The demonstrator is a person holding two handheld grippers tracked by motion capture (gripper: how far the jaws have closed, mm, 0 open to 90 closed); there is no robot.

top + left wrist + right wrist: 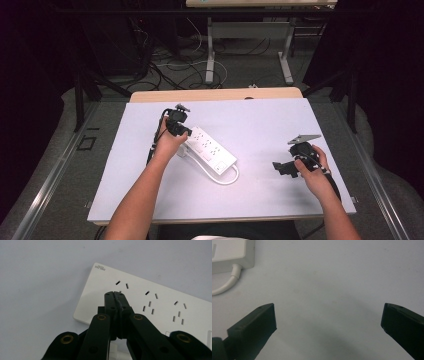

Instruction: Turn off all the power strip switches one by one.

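Power strip: white rectangular plastic power strip (210,150) with rows of socket slots, lying flat and diagonal near the middle of the table.
Cable: white cord (227,178) leaving the strip's near end, curling on the surface.
Left gripper: black two-jaw left gripper (115,294) — jaws pressed together, nothing between them, tips over the strip's far end beside a socket; whether they touch it I cannot tell.
Right gripper: black two-jaw right gripper (278,168) — jaws spread wide over bare table, well apart from the strip.
Table: pale lavender-white flat table top (270,125).
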